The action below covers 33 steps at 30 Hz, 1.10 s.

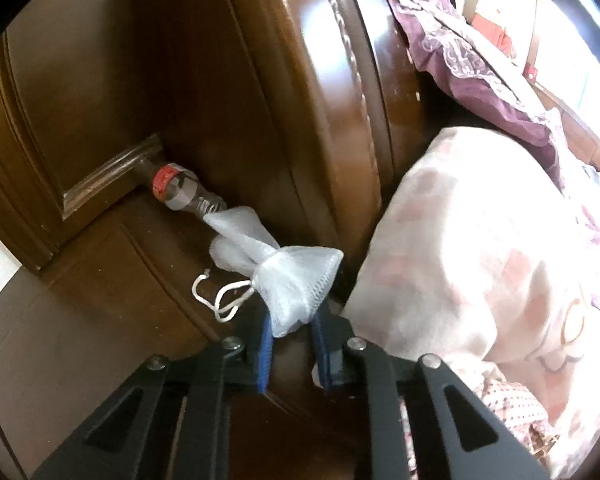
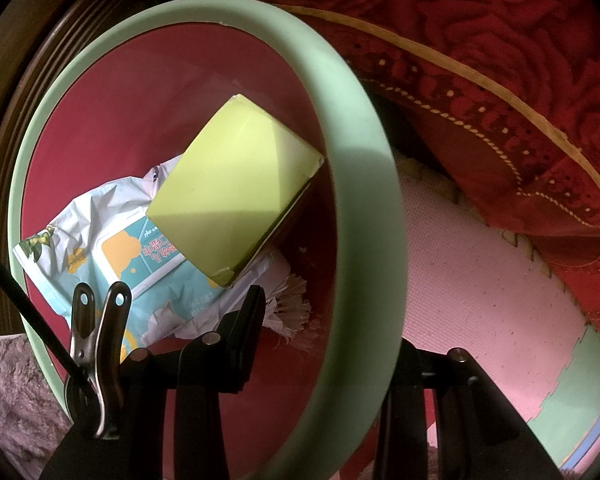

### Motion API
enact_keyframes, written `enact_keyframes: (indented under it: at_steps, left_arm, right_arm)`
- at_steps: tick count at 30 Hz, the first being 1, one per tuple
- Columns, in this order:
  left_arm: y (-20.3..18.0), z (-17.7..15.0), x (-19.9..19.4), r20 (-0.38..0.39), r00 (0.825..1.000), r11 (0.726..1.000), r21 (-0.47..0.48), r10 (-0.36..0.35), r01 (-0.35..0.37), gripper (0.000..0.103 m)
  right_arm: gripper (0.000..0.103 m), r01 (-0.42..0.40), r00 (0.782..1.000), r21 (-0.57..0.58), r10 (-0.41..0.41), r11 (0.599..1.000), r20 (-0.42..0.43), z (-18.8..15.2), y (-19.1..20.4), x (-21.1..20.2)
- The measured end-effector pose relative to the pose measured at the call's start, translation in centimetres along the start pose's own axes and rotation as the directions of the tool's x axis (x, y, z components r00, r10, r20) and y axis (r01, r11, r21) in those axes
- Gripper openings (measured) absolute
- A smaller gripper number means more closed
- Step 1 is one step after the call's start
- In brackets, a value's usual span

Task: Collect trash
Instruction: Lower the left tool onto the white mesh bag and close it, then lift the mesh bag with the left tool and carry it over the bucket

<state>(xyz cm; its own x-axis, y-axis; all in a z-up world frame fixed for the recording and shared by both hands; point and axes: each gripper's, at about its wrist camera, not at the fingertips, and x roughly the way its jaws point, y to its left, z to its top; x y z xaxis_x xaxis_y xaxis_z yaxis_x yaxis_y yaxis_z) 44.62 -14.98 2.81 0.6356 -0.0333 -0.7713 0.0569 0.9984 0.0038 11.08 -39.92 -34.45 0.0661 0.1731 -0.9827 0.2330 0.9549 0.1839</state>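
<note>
Blue pads (image 1: 265, 356) of the left gripper (image 1: 291, 330) pinch the bottom of a white mesh pouch (image 1: 296, 284); the jaws stand narrow, closed on the netting. The pouch is soft and knitted, gathered at a neck, with a looped white cord (image 1: 220, 298) hanging at its side. Beyond it a clear plastic bottle (image 1: 180, 192) with a red label lies on its side on dark polished wood (image 1: 140, 80), its neck touching the mesh; the label's writing is too blurred to read. To the right, a pale pink floral pillow (image 1: 460, 260) and purple lace cloth (image 1: 440, 40).

On the other side, the right gripper (image 2: 324, 344) straddles the mint-green rim (image 2: 364, 184) of a round bin (image 2: 100, 100) with a red inside, one finger within and one outside, gripping it. A metal clip (image 2: 100, 344) is fixed beside the inner finger. In the bin lie a plain yellow-green carton (image 2: 236, 188), tilted, on a crinkled white and blue wet-wipe pack (image 2: 112, 248) with Chinese print that I cannot read, and some white fringe (image 2: 292, 312). Outside are a pink foam mat (image 2: 480, 300) and red rose-patterned cloth (image 2: 500, 60).
</note>
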Motion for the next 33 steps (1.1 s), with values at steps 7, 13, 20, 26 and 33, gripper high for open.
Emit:
enact_keyframes:
  at_steps: [7, 13, 20, 26, 33]
  left_arm:
    - [1.9, -0.8, -0.6, 0.001, 1.0, 0.998, -0.056, -0.007, 0.007, 0.015]
    - [1.2, -2.5, -2.3, 0.018, 1.0, 0.999, -0.041, -0.025, 0.025, 0.015]
    - [1.0, -4.5, -5.2, 0.069, 0.996, 0.996, -0.055, -0.059, 0.063, 0.015]
    - [-0.4, -6.0, -8.1, 0.142, 0.989, 0.999, 0.021, -0.046, 0.043, 0.015]
    - [-2.4, -8.7, -13.9, 0.182, 0.979, 0.992, 0.098, -0.095, 0.078, 0.015]
  right_arm:
    - [0.038, 0.0, 1.0, -0.003, 0.0, 1.0, -0.001, 0.2, 0.0, 0.0]
    - [0.038, -0.001, 1.0, -0.005, 0.001, 1.0, 0.001, 0.3, 0.1, 0.1]
    - [0.038, 0.008, 1.0, -0.021, -0.007, 1.0, 0.01, 0.4, 0.1, -0.1]
    - [0.038, 0.007, 1.0, -0.023, -0.006, 1.0, 0.012, 0.4, 0.2, 0.0]
    - [0.038, 0.01, 1.0, -0.032, -0.009, 0.999, 0.022, 0.6, 1.0, 0.2]
